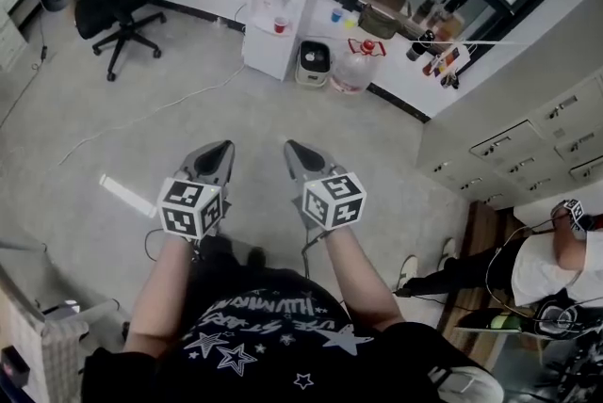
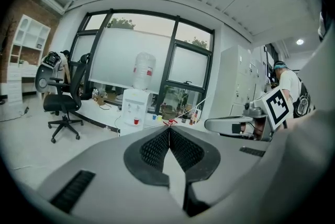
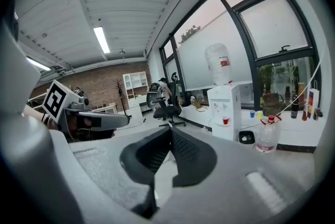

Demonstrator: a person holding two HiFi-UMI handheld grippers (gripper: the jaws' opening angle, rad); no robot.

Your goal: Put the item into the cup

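I am standing on an open office floor with both grippers held out at waist height. My left gripper [image 1: 223, 149] [image 2: 169, 129] is shut, its ribbed pads pressed together with nothing between them. My right gripper [image 1: 291, 148] [image 3: 170, 130] is likewise shut and empty. They point side by side toward a white water dispenser [image 1: 281, 6], a couple of metres ahead. A small red cup [image 1: 280, 24] [image 2: 136, 121] [image 3: 225, 120] sits in its tap recess. A blue cup [image 1: 336, 15] and a yellow cup [image 1: 350, 21] stand on the low ledge behind. No item for the cup is identifiable.
A black office chair [image 1: 118, 1] stands at the far left. A white appliance [image 1: 314, 62] and a large water bottle [image 1: 356, 67] sit on the floor beside the dispenser. Grey lockers [image 1: 528, 147] line the right. A person [image 1: 556, 265] sits at the lower right.
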